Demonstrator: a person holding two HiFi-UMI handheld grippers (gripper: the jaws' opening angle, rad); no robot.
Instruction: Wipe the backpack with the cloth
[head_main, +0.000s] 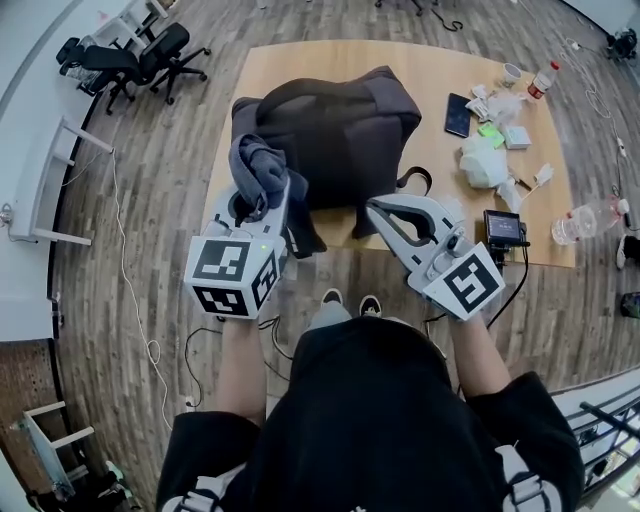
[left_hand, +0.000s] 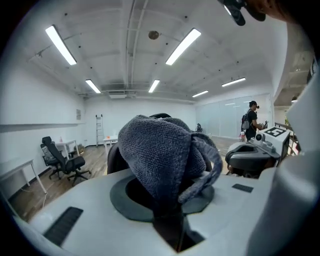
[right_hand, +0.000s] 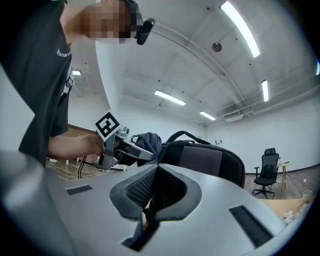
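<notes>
Backpack (head_main: 335, 135) on the wooden bench (head_main: 300, 60), cloth (head_main: 258, 170) clamped in the left tool (head_main: 265, 200).

Dark and bulky, the backpack sits near the middle of the bench, close to its near edge, with a strap hanging over that edge. The left tool's jaws are closed on a bunched grey cloth that bulges up above them; it is held at the backpack's near left corner, though whether the cloth touches the bag cannot be told. The right tool (head_main: 378, 212) hangs by the backpack's near right corner with its jaws pressed together and nothing between them. A phone (head_main: 458, 114), a bottle (head_main: 543, 80) and scattered small items lie on the right part of the bench, well apart from the bag.
</notes>
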